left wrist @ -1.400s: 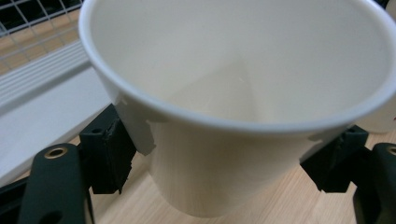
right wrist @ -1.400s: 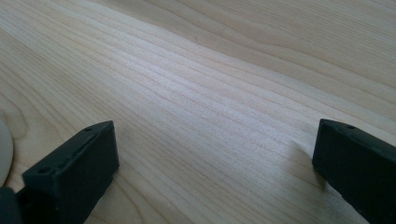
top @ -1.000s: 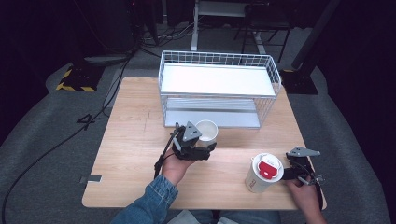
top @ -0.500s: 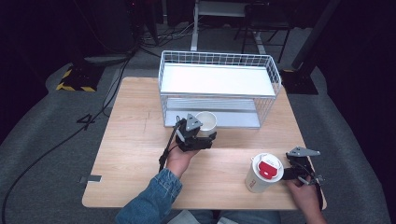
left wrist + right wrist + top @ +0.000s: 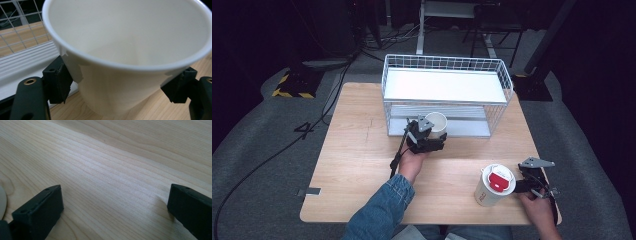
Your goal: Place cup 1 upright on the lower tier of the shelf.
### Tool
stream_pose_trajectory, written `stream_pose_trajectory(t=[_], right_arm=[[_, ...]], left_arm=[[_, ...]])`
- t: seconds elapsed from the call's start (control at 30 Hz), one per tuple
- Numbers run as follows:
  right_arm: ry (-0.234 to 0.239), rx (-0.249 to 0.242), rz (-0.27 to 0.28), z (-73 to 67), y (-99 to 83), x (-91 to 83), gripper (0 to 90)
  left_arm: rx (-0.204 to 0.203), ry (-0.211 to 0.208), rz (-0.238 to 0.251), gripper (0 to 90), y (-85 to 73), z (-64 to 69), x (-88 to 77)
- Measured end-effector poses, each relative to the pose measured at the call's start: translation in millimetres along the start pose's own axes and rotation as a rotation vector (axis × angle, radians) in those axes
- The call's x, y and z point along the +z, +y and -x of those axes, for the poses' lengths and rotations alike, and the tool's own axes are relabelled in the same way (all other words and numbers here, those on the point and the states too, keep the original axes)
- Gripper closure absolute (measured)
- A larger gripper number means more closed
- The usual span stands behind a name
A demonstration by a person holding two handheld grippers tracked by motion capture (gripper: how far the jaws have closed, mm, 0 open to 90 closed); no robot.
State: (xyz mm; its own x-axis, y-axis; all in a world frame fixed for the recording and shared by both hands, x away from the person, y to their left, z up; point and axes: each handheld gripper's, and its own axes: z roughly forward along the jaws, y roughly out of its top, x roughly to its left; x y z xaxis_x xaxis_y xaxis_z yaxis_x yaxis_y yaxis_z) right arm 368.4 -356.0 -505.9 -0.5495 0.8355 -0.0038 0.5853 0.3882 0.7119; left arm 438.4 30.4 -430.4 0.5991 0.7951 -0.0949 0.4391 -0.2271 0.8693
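A white paper cup (image 5: 436, 121), empty and without a lid, sits between the jaws of my left gripper (image 5: 434, 132), which is shut on its sides just in front of the wire rack's lower shelf. In the left gripper view the cup (image 5: 130, 37) looms large, with the black pads (image 5: 58, 81) pressing on its wall. A second paper cup with a white lid and red tab (image 5: 495, 184) stands at the table's front right. Beside it, on its right, my right gripper (image 5: 524, 186) is low over the wood. Its jaws are wide open with nothing between them (image 5: 115, 210).
A white wire rack (image 5: 447, 64) with two shelves stands at the back middle of the wooden table (image 5: 357, 165). Cables trail from the left gripper across the table and over the dark floor at the left. The table's front edge is close to the right hand.
My left gripper has carried the open cup away from the person toward the rack's lower shelf. The right gripper and the lidded cup have stayed in place.
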Motion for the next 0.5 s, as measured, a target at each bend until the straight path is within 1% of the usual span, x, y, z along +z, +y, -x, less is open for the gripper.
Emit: stream_pose_trajectory(t=[0.1,0.17,0.2,0.3,0.33,0.43,0.5], right_arm=[[0.0,0.0,0.0,0.0,0.0,0.0,0.4],[0.0,0.0,0.0,0.0,0.0,0.0,0.4],[0.0,0.0,0.0,0.0,0.0,0.0,0.4],[0.0,0.0,0.0,0.0,0.0,0.0,0.4],[0.0,0.0,0.0,0.0,0.0,0.0,0.4],[0.0,0.0,0.0,0.0,0.0,0.0,0.4],[0.0,0.0,0.0,0.0,0.0,0.0,0.4]], left_arm=[[-0.007,0.009,0.002,22.5,1.6,-1.1,4.9],[-0.012,0.011,0.001,22.5,5.8,-4.5,11.8],[-0.015,0.014,0.011,22.5,7.0,-5.8,14.0],[-0.018,0.023,0.013,22.5,9.4,-8.7,18.2],[-0.027,0.029,0.02,22.5,10.8,-10.4,23.3],[-0.026,0.035,0.018,22.5,12.3,-11.8,28.1],[-0.019,0.052,0.025,22.5,13.4,-13.2,33.4]])
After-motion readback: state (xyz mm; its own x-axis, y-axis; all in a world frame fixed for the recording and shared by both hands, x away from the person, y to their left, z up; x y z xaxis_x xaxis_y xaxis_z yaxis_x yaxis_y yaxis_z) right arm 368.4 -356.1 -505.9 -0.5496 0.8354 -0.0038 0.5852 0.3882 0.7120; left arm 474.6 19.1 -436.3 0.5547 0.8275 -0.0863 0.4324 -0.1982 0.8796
